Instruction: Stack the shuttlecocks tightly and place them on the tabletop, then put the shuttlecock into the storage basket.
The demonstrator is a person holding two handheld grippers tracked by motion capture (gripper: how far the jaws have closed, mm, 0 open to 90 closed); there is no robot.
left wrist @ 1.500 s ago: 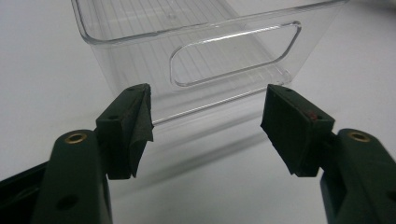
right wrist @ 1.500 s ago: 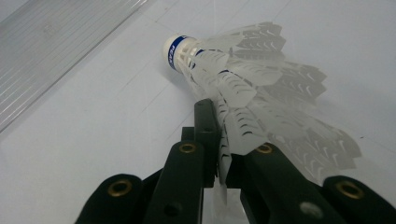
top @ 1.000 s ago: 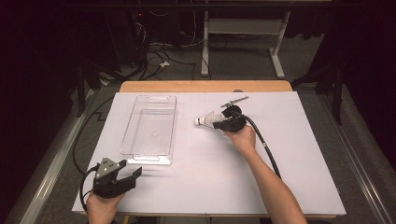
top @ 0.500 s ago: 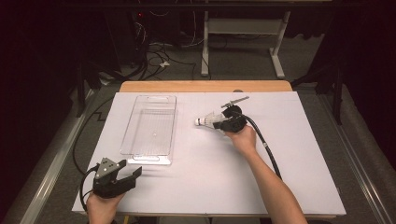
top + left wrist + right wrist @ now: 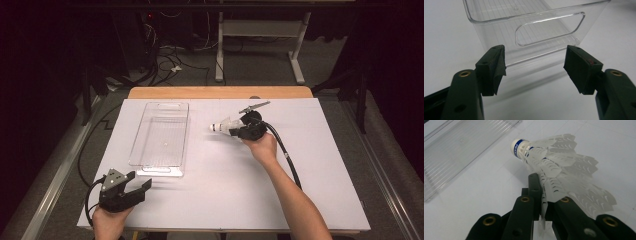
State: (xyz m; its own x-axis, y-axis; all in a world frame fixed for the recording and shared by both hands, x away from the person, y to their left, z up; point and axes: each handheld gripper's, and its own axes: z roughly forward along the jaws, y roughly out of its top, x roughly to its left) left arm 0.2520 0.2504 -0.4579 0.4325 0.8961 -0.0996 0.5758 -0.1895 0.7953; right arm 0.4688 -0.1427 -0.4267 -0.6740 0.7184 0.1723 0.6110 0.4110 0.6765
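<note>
Nearest you, at about 7 o'clock on the white table (image 5: 225, 200), your left gripper (image 5: 134, 188) rests low by the front edge with its jaws spread wide apart and nothing between them. In the left gripper view those jaws frame the near end wall of the clear plastic bin (image 5: 544, 37), which has an oval handle slot cut through it; the pads (image 5: 496, 67) stand apart from the bin and do not touch it.

The bin (image 5: 161, 136) sits just beyond that gripper, long side running toward 12 o'clock, in the left half of the table. It looks empty.

Farther out, at about 1 o'clock from the table's centre, your right hand (image 5: 261, 147) holds the right gripper (image 5: 239, 131) pointing toward 9 o'clock, at the bin. Its jaws are clamped together on the white shuttlecock (image 5: 222, 125). In the right gripper view the shuttlecock (image 5: 554, 167) is pinched by the edge of its feathered skirt, with the cork tip, ringed by a blue band, pointing away from the gripper toward the bin's long wall. The shuttlecock lies between gripper and bin, clear of the bin, and whether it rests on the table or is raised you cannot tell.
</note>
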